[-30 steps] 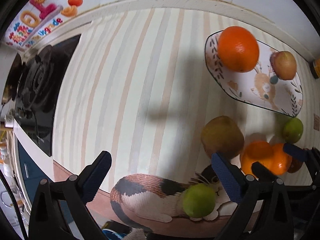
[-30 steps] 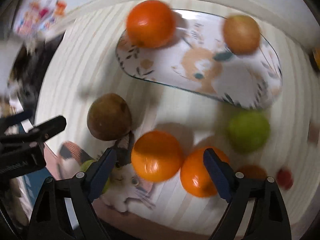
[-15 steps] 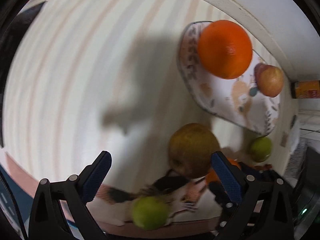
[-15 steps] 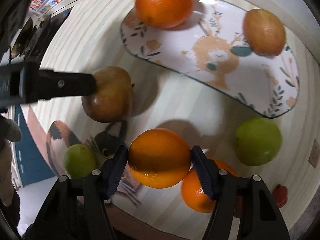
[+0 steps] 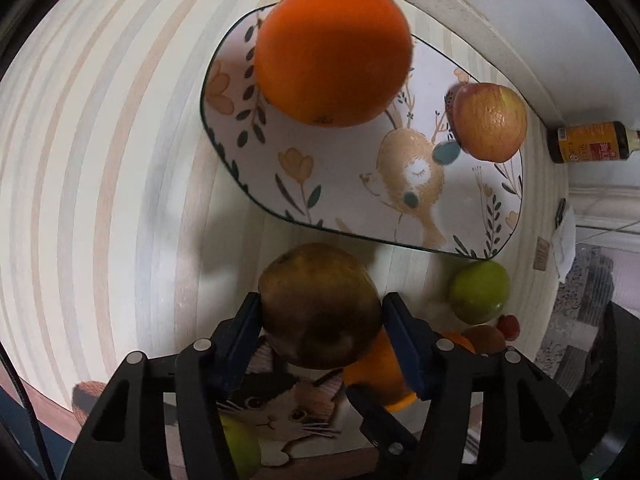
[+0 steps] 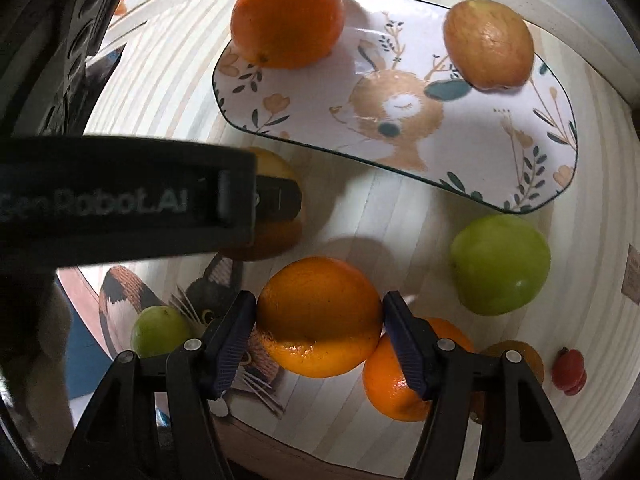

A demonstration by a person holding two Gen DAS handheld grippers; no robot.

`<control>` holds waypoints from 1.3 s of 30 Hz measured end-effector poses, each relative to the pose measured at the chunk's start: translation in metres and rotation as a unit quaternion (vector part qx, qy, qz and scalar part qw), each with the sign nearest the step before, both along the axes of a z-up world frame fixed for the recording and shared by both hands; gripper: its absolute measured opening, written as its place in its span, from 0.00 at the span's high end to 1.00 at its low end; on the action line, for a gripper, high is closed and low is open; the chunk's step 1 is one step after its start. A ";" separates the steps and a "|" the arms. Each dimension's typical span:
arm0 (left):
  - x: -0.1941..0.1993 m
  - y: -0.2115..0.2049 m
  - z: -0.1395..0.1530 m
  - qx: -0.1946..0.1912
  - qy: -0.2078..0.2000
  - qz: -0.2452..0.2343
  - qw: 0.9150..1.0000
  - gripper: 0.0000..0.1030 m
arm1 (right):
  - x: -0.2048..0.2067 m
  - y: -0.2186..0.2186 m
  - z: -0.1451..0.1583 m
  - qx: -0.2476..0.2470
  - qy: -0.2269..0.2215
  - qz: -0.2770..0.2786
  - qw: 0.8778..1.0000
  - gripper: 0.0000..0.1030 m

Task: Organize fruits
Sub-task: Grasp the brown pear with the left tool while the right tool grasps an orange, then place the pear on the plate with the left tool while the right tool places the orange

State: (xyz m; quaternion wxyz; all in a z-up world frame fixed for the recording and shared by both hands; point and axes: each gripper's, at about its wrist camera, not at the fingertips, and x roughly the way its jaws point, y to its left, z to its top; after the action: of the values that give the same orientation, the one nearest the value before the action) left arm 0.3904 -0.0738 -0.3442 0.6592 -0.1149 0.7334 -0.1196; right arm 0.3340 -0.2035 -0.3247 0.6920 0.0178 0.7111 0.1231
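On the far side of the striped mat (image 5: 100, 160) sits the bunny plate (image 6: 400, 128), w/ only two fruits on it: a big orange (image 6: 286, 18) at its far-left end & a reddish apple (image 6: 488, 44) at the far-right. So, by my read, the job's early; most fruit is off the plate.

Left to move, near side: brown pear (image 5: 320, 304), orange #2 (image 6: 318, 316), a third orange (image 6: 400, 376) touching it, a green apple (image 6: 500, 266) just near the plate's right end, a small green fruit (image 6: 158, 332) on the cat picture, plus a small red item (image 6: 568, 366) far right, too small to ID.

Left gripper (image 5: 320, 330): jaws closing, pear between them, pads at both its flanks. Pear looks dull brown-green, smooth, round.

Right gripper (image 6: 320, 322): part open, pads pressed on orange #2's sides. That orange is glossy, firm-looking & sits on the mat's near part, over the cat print.
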 end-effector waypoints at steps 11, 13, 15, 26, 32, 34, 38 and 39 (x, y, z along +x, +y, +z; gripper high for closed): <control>-0.013 0.043 0.009 0.070 -0.034 -0.020 0.997 0.41 | 0.003 -0.011 0.003 0.005 -0.001 -0.026 1.000 0.34; -0.010 0.043 0.005 0.075 -0.030 -0.018 0.997 0.41 | -0.005 0.001 -0.006 0.007 -0.001 -0.037 0.999 0.33; -0.008 0.044 0.004 0.079 -0.031 -0.016 0.996 0.41 | -0.004 -0.003 -0.006 0.013 0.004 -0.049 0.999 0.33; -0.019 0.037 0.016 0.078 -0.052 -0.009 0.996 0.42 | -0.007 0.013 -0.006 0.000 -0.008 -0.047 0.999 0.34; -0.015 0.027 0.059 0.059 -0.088 -0.020 0.994 0.42 | -0.014 -0.009 0.016 0.044 -0.021 -0.100 0.994 0.35; -0.008 0.021 0.077 0.049 -0.102 -0.021 0.993 0.42 | -0.011 -0.022 0.029 0.060 -0.031 -0.122 0.990 0.35; 0.006 0.013 0.093 0.037 -0.114 -0.020 0.993 0.42 | 0.002 -0.054 0.052 0.072 -0.060 -0.164 0.982 0.35; 0.009 0.008 0.093 0.039 -0.116 -0.023 0.992 0.42 | 0.008 -0.066 0.057 0.073 -0.068 -0.181 0.978 0.35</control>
State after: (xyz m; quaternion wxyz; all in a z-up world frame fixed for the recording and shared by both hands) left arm 0.3992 -0.0662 -0.2508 0.7412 -0.0571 0.6583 -0.1185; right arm 0.3418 -0.2697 -0.2675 0.7462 0.1880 0.6368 0.0483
